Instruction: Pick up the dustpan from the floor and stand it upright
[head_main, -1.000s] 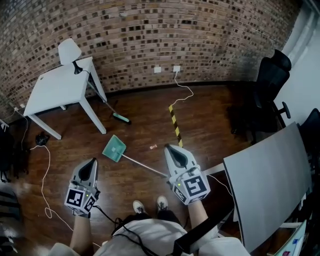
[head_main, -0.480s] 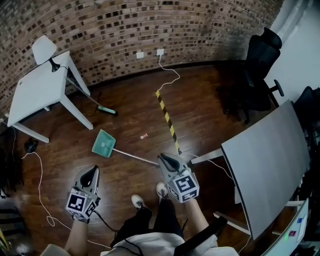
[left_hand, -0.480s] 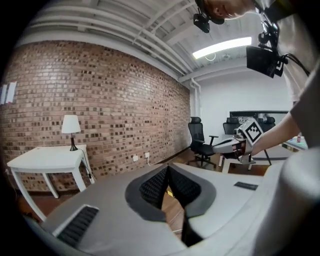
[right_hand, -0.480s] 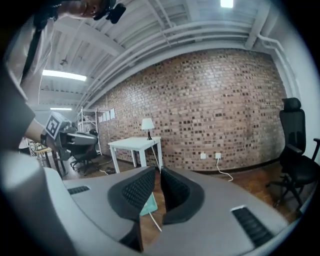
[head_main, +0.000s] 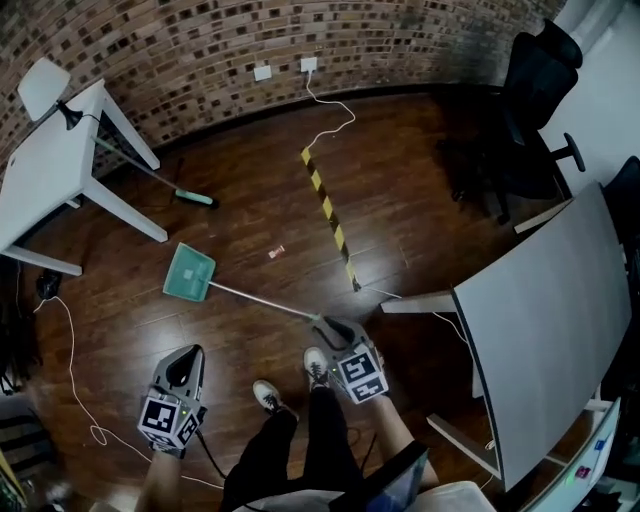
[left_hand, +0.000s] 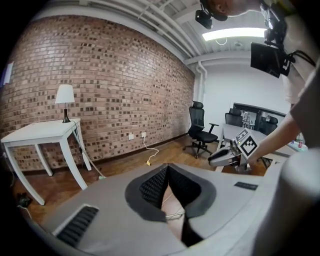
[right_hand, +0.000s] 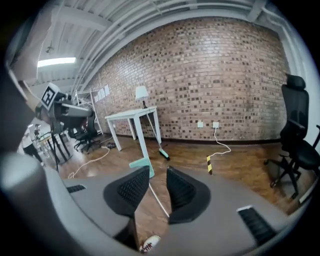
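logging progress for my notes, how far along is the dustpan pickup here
Nothing is finished: the dustpan lies flat on the floor. In hand: the right tongs are at the end of its handle, jaws just opened, handle showing between them, not gripped. To do: close on the handle, lift, stand it upright. The left tongs are shut and empty.

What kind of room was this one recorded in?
Most likely an office or studio workspace. A black office chair stands near a grey desk, and a white table with a lamp sits against a bare brick wall, all on a wood floor.
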